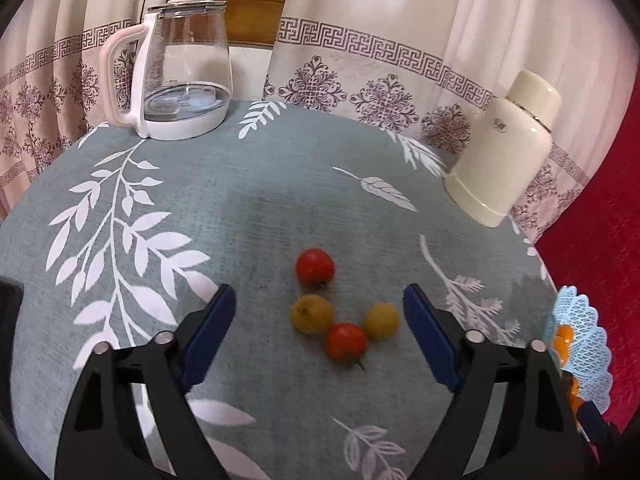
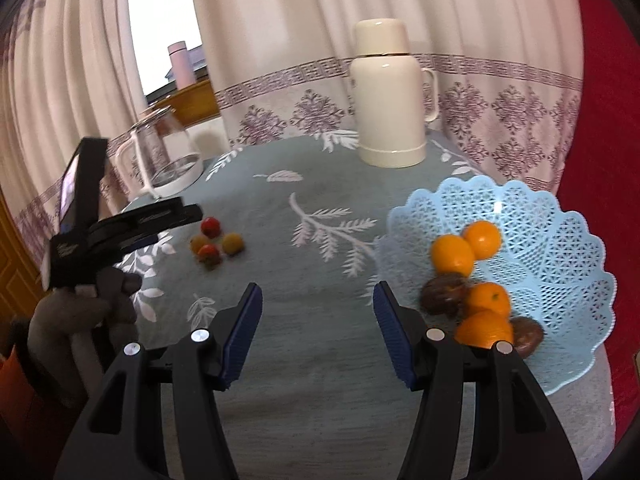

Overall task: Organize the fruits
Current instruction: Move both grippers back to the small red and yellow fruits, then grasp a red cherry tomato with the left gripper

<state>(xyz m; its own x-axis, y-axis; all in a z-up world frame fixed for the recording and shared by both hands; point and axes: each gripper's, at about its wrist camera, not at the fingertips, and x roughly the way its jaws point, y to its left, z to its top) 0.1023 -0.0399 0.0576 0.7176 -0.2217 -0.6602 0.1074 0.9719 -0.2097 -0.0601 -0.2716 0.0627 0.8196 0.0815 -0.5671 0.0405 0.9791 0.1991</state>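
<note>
Blue lattice basket [image 2: 560,248] sits at the right edge of the surface [image 2: 320,320], already holding four oranges [image 2: 452,254] and two brown fruits [image 2: 444,294]; that part looks done. Four small fruits are left out on the cloth, well apart from the basket: two red ones [image 1: 315,267] and two yellow ones [image 1: 311,313], bunched close, some touching. Left gripper [image 1: 318,320] hovers right over this cluster, fingers [image 1: 212,332] wide apart, nothing held; the cluster lies between them. Right gripper [image 2: 318,328] is also spread wide and empty, over bare cloth just beside the basket. Glass kettle [image 1: 184,68] and cream thermos [image 2: 390,96] stand at the back, not involved. Judgement: roughly past halfway; four small fruits left to move, likely one at a time.
</note>
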